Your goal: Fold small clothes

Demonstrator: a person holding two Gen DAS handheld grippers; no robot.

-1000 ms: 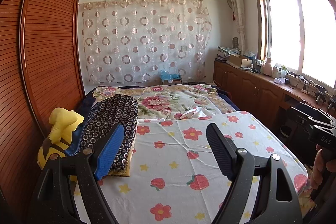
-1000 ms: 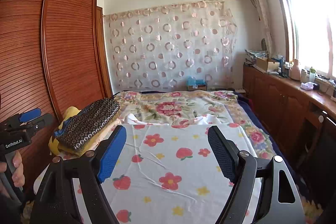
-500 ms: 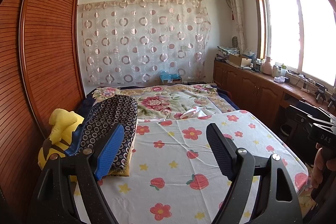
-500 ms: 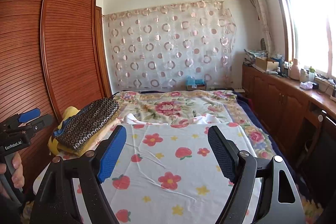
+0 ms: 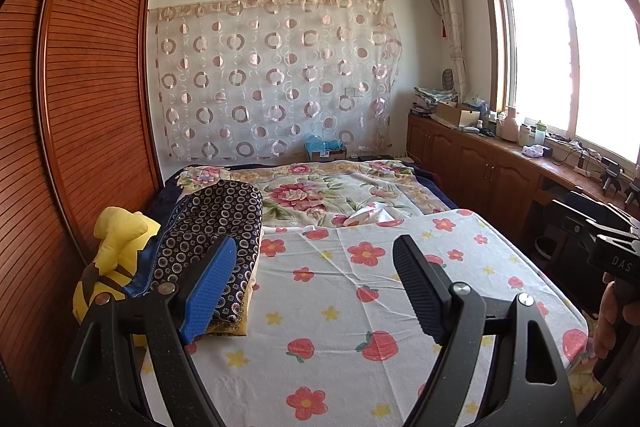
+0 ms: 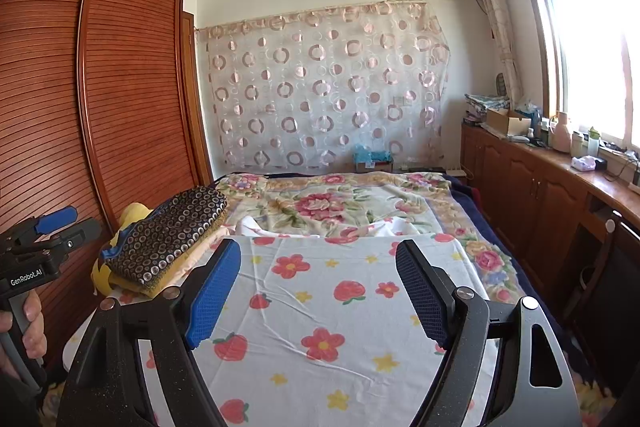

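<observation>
Bed (image 5: pixel 360 327): the landmark for all places below; largest thing in both views, covered at its near end by a white sheet printed with flowers and strawberries, lying flat with light creases.
Floral blanket (image 5: pixel 320 191): covers the far half of the bed, beyond the printed sheet.
Wardrobe (image 5: pixel 92 107): slatted wooden doors, along the left side of the bed.
Folded stack (image 5: pixel 216 227): dark cloth with a ring pattern, folded, on top of yellow cloth; it lies at the left edge of the bed, beside the wardrobe. In the right wrist view the same stack (image 6: pixel 168 235) shows several layers.
Yellow plush (image 5: pixel 116 251): wedged between the stack and the wardrobe, at the left edge of the bed.
White garment (image 5: pixel 370 215): small, crumpled, at the middle of the bed where the printed sheet meets the floral blanket; unfolded.
Left claw (image 5: pixel 310 291): spread wide, nothing between the pads; held above the near end of the bed, touching no cloth.
Right claw (image 6: pixel 318 291): spread wide, nothing between the pads; held above the near end of the bed, to the right of the left claw.
Progress, judged: the stack suggests some pieces are already folded and set aside. The white garment appears to remain. The sheet between the claws carries no garment, so no fold is in hand.
Next step, judged: fetch the white garment to the near end of the bed and spread it flat.
</observation>
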